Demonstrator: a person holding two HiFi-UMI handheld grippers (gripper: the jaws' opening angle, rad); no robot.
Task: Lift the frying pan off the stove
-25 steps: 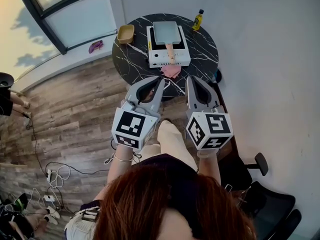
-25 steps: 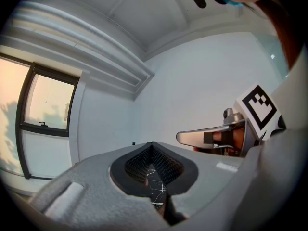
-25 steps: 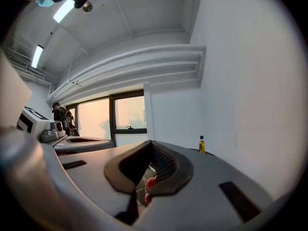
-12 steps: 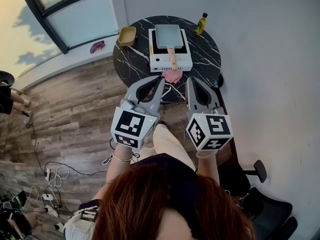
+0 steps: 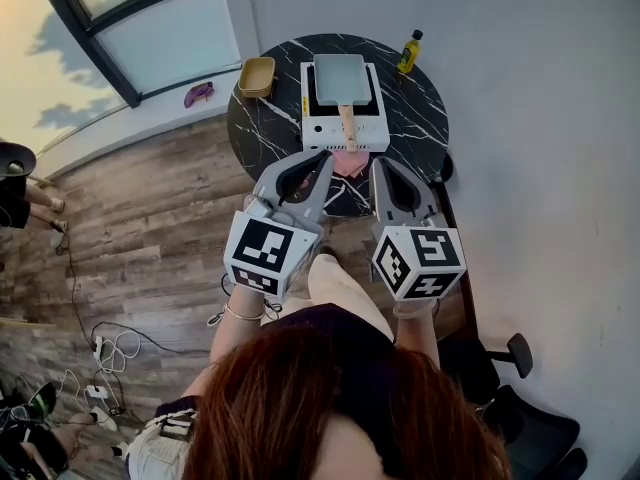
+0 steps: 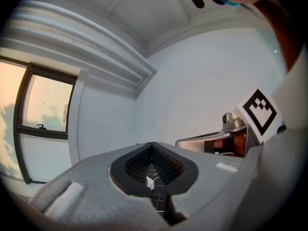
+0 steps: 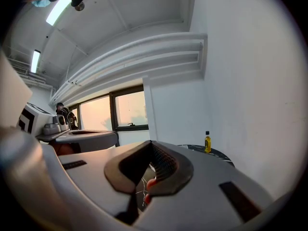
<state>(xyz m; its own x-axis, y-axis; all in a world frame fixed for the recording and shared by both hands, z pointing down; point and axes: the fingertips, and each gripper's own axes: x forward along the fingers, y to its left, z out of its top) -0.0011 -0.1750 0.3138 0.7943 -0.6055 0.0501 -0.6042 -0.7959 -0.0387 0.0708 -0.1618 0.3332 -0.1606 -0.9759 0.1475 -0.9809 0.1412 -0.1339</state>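
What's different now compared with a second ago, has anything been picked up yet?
The person has moved toward the round table. The left tongs and the right tongs, both shut and empty, now reach over its near edge beside the pink cloth. Nothing was gripped or released. The frying pan still sits on the stove; the bottle and yellow dish are unmoved.

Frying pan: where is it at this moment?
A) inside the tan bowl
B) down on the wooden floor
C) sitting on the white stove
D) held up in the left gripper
C: the frying pan sits flat on the white stove on the round table, its wooden handle pointing toward the person.
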